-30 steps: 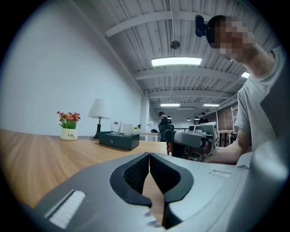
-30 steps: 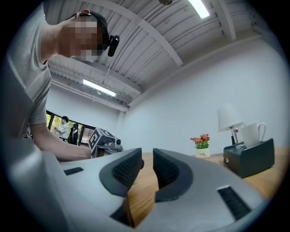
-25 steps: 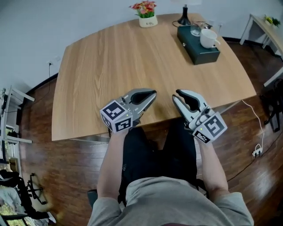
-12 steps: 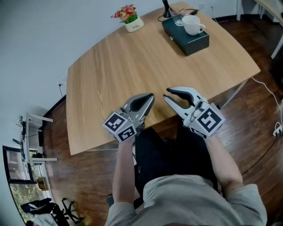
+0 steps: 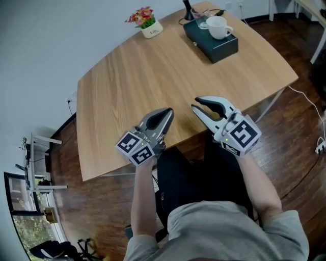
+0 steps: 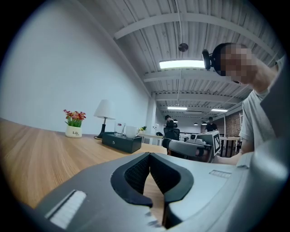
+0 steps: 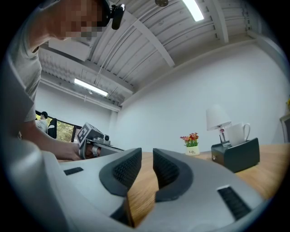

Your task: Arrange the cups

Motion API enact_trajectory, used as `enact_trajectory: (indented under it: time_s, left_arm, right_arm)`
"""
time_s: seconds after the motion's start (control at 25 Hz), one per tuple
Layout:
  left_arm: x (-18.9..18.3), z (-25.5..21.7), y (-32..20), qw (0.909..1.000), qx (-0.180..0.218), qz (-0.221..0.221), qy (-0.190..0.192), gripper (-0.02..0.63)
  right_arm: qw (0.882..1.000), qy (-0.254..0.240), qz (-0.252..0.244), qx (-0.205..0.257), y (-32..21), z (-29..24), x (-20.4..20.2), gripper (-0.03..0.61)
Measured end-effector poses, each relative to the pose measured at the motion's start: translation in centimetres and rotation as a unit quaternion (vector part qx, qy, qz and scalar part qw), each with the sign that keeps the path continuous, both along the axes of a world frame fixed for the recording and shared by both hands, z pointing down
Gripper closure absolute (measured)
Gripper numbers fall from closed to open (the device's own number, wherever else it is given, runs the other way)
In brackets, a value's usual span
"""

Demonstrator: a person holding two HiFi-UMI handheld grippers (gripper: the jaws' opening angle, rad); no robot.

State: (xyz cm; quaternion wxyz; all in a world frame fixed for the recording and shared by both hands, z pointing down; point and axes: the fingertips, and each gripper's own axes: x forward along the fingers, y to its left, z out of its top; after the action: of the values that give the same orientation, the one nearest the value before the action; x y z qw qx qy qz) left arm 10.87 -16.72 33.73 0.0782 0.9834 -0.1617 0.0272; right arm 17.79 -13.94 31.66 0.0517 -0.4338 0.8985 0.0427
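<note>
A white mug (image 5: 218, 26) stands on a dark green box (image 5: 211, 41) at the table's far right corner, with a clear glass cup (image 5: 201, 20) just behind it. The mug (image 6: 131, 131) and glass (image 6: 119, 128) show far off in the left gripper view, and the mug (image 7: 239, 132) in the right gripper view. Both grippers hover side by side over the table's near edge, far from the cups. My left gripper (image 5: 167, 112) has its jaws together, empty. My right gripper (image 5: 198, 103) holds a narrow gap between its jaws, with nothing in it.
A small flower pot (image 5: 147, 25) sits at the far edge of the wooden table (image 5: 153, 71), and a lamp base (image 5: 188, 9) stands behind the box. The person's legs are under the near edge. A cable and a wood floor lie to the right.
The head view has swung, so the table now looks turned and the box sits higher in the picture. Both grippers stay at the near edge, their jaws unchanged.
</note>
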Motion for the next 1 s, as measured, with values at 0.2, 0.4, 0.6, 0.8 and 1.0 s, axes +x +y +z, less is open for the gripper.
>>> enact_trajectory:
  time_s: [0.2,0.4,0.6,0.8,1.0]
  left_arm:
    - [-0.8,-0.1,-0.1,0.9999,-0.004,-0.005,0.011,0.605]
    - [-1.4,-0.4,-0.2,0.9998,-0.004,-0.006,0.017,0.605]
    - [-1.5,0.1,-0.4,0.9998,-0.006,-0.002,0.019,0.604]
    - [-2.0,-0.1,-0.8,0.9993,-0.007,-0.012,0.034,0.605]
    - [-3.7,-0.7,-1.4,0.9983,-0.013,-0.023,0.053,0.605]
  right_arm:
    - [1.0,0.002,0.003,-0.001,-0.1,0.2,0.1,0.502]
    - [1.0,-0.01,0.014,-0.003,-0.1,0.1,0.6,0.502]
    - [0.999,-0.017,0.028,-0.01,0.0,0.6,1.3,0.502]
    - [1.0,-0.009,0.022,-0.012,-0.4,0.6,1.8,0.506]
    - [1.0,-0.003,0.018,-0.015,-0.3,0.6,1.4,0.511]
